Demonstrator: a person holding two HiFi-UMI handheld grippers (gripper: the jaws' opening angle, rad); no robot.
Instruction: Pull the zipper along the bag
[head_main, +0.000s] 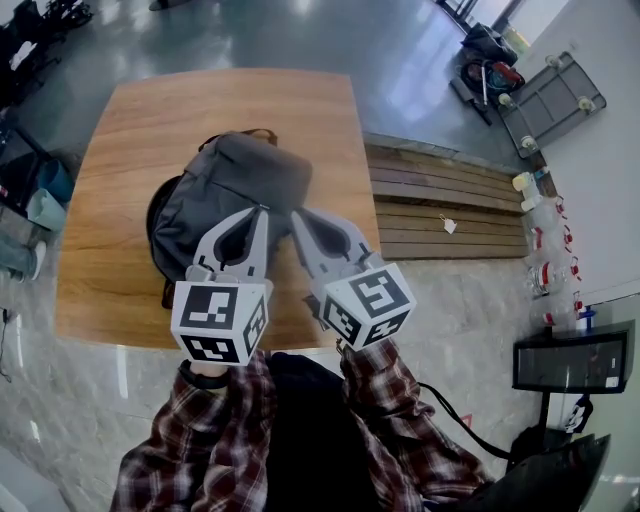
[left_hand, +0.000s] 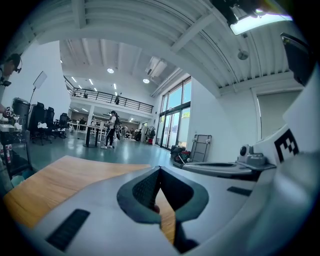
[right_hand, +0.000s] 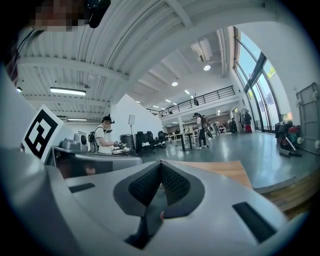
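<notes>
- Head view: the left gripper (head_main: 262, 210) and the right gripper (head_main: 298, 214) are hovering side by side, each with its jaws pressed together. The bag (head_main: 240, 180) is lying on the table (head_main: 140, 130), under and just ahead of both tips. Its zipper is too small to make out.
- Left gripper view: the left gripper (left_hand: 160, 170) is showing its jaws meeting at the tip, pinching nothing. The table (left_hand: 60, 180) is stretching ahead of it and to its left.
- Right gripper view: the right gripper (right_hand: 161, 165) is also showing its jaws closed together and empty. The table (right_hand: 225, 170) is lying ahead of it, to its right.
</notes>
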